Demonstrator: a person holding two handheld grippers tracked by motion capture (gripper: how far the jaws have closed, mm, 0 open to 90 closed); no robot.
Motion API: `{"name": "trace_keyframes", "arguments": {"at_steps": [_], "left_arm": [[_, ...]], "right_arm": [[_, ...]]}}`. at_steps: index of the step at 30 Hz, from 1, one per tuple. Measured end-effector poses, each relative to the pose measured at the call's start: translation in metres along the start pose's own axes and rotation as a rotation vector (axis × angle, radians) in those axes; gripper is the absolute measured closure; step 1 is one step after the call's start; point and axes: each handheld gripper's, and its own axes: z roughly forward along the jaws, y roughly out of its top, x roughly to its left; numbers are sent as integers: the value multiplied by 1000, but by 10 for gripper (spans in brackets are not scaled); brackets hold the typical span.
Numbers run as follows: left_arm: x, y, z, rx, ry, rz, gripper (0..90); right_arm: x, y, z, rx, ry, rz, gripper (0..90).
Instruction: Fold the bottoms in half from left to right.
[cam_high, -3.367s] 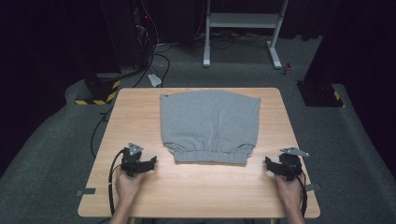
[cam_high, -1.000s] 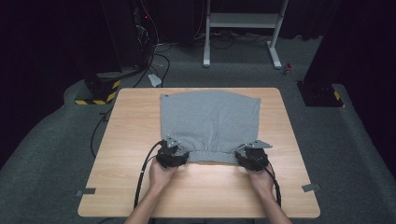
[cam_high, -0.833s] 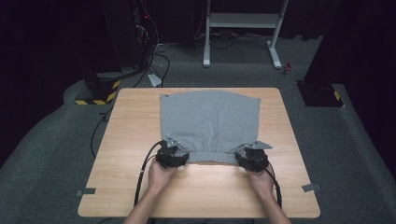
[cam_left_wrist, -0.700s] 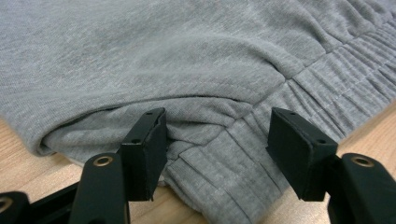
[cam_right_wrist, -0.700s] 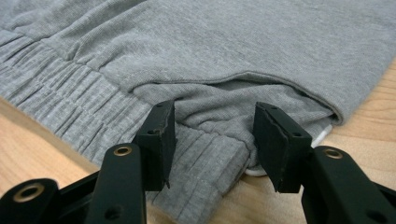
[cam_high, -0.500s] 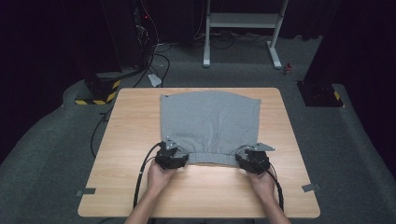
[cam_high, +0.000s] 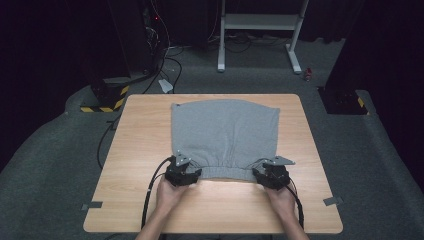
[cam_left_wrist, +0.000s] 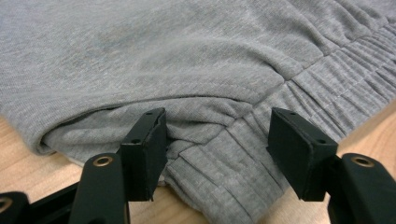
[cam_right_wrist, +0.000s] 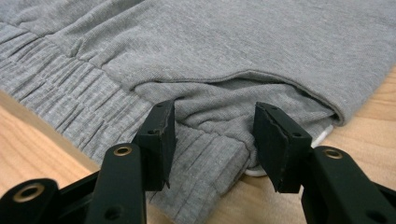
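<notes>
While both sets of jaws stand open around the near corners of the folded grey sweatshirt (cam_high: 225, 137), nothing is gripped yet, and most of the risk lies in how the closing is done. Between the jaws of the left gripper (cam_left_wrist: 212, 149) a bunched corner of the ribbed hem (cam_left_wrist: 224, 168) is seen, with the pads apart from the cloth on either side; between the jaws of the right gripper (cam_right_wrist: 212, 140) the matching corner (cam_right_wrist: 210, 144) lies in the same way, with a sliver of white showing under the fabric just beside the outer jaw. The garment is spread flat on the tabletop (cam_high: 145, 130), extending away from the jaws. Several layers are stacked at each corner, so only the upper layers could be caught if the jaws are closed too high, and the lower ones would be left behind or dragged when the hem is lifted. If the jaws are closed too shallowly, on the edge of the thick ribbing alone, the cloth could be pulled out under its own weight. Should one corner be seized deeper than the other, the fold would probably be carried over skewed. A lower jaw pressed hard against the wood could also be snagged rather than slid under.
</notes>
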Motion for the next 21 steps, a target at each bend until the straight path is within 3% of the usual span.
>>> {"name": "trace_keyframes", "arguments": {"at_steps": [14, 21], "left_arm": [[-6, -10, -7, -25, 1, 3, 376], [-10, -16, -13, -26, -6, 10, 377]], "right_arm": [[5, -4, -6, 18, 4, -4, 496], [9, -13, -13, 1, 8, -14, 496]]}}
